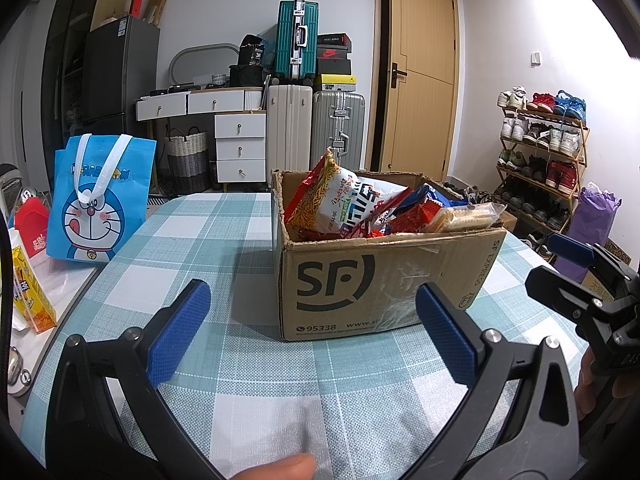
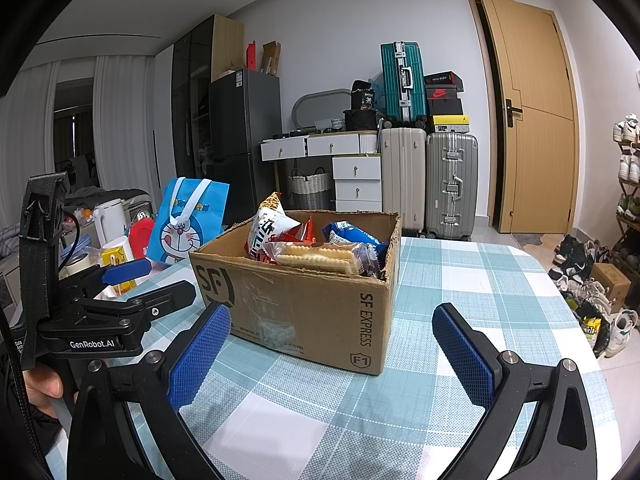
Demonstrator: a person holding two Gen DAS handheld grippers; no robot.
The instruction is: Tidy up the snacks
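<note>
A brown SF Express cardboard box (image 1: pixel 384 280) (image 2: pixel 320 300) stands open on the checked tablecloth, full of snack packs: a noodle packet (image 1: pixel 324 196), a white and red bag (image 2: pixel 268 232), a clear pack of crackers (image 1: pixel 464 216) (image 2: pixel 320 258) and a blue packet (image 2: pixel 348 232). My left gripper (image 1: pixel 316 320) is open just in front of the box, nothing between its blue pads. My right gripper (image 2: pixel 332 340) is open too, near the box's right front corner. Each gripper shows in the other's view, at the edge.
A blue Doraemon tote bag (image 1: pixel 96 200) (image 2: pixel 192 220) stands at the table's left edge beside a red box (image 1: pixel 32 220) and a yellow carton (image 1: pixel 30 296). Suitcases (image 1: pixel 316 128), drawers and a shoe rack (image 1: pixel 544 152) line the far wall. A thumb (image 1: pixel 276 468) shows below.
</note>
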